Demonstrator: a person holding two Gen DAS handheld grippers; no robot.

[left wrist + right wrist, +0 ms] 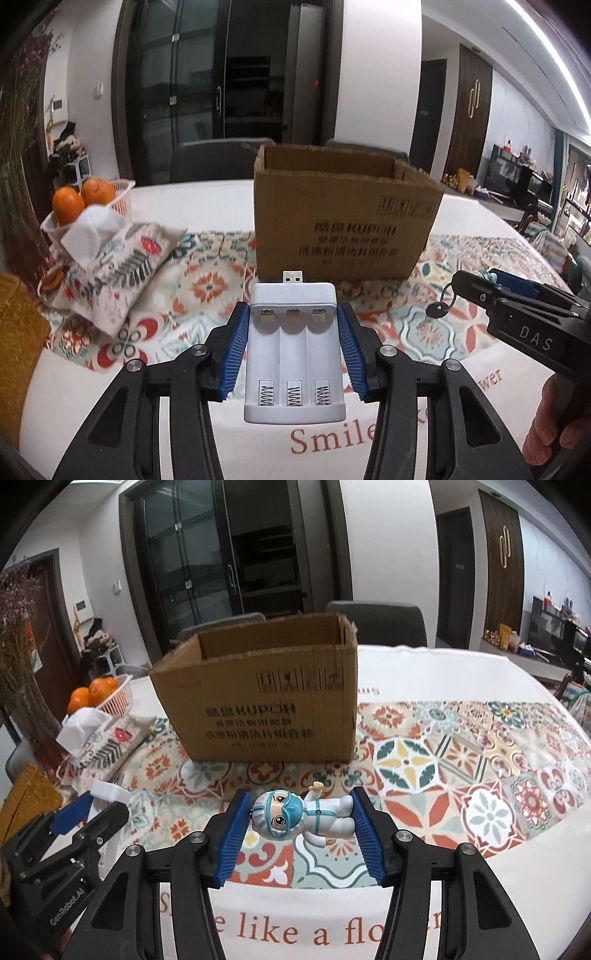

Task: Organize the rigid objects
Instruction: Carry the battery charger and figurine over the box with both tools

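My left gripper is shut on a white USB battery charger with three empty slots, held above the table in front of the open cardboard box. My right gripper is shut on a small toy figure in a white suit and blue goggles, lying sideways between the blue pads, also in front of the box. In the left wrist view the right gripper shows at the right with a dark key hanging on a ring below it. The left gripper shows at lower left in the right wrist view.
A patterned tablecloth covers the table. A floral tissue pouch and a white basket of oranges sit at the left. A yellow woven thing lies at the table's left edge. Chairs stand behind the box.
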